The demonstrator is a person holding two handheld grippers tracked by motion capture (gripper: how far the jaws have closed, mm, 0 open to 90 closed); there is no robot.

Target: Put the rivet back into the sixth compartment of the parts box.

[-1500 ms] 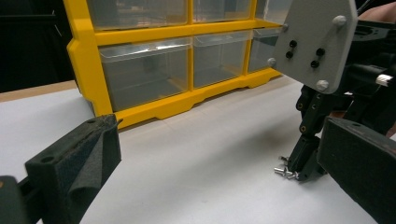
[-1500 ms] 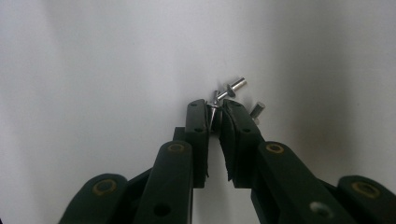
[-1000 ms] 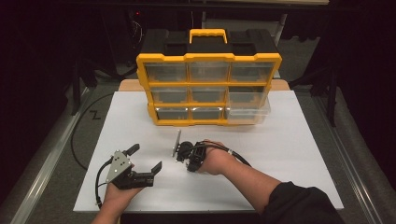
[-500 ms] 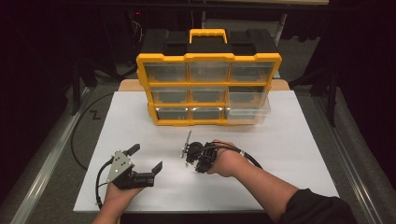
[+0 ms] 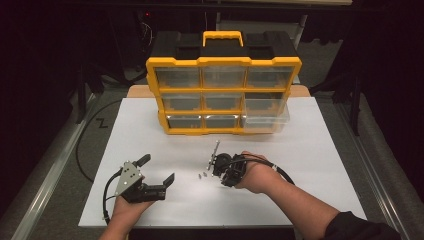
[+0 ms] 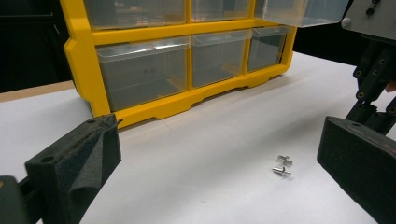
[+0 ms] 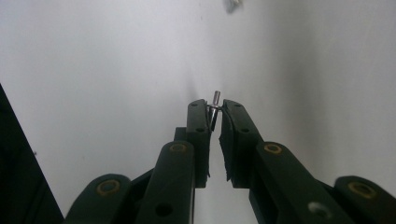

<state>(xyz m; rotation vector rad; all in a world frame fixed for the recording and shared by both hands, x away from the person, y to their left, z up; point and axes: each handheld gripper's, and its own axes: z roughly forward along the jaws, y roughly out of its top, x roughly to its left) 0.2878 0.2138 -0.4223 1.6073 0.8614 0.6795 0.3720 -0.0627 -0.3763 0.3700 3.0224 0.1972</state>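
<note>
Screws are the business at this desk [image 5: 310, 190], which is covered in white. The right hand-held gripper [image 5: 214, 167] sits near the middle of the desk, a little toward the near edge, and its jaws are pinched on a small metal screw [image 7: 215, 106]. In the right gripper view the screw stands nipped at the very tips of the two black pads, with its shaft poking out beyond them over the white surface.

Just left of that gripper, two more small screws [image 5: 202, 175] lie loose on the desk, close beside each other. The left gripper view shows them between its own jaws but farther off, resting flat on the white surface.

The left hand-held gripper [image 5: 156, 170] is held at the near left of the desk, well apart from the right one. Its jaws stand wide apart with nothing between the pads.

At the far side of the desk stands a yellow and black organizer box [image 5: 223, 82] with a yellow handle on top and three rows of clear drawers. One clear drawer [image 5: 265, 116] at the box's lower right is pulled out toward the near side, while the others sit flush in the frame.
</note>
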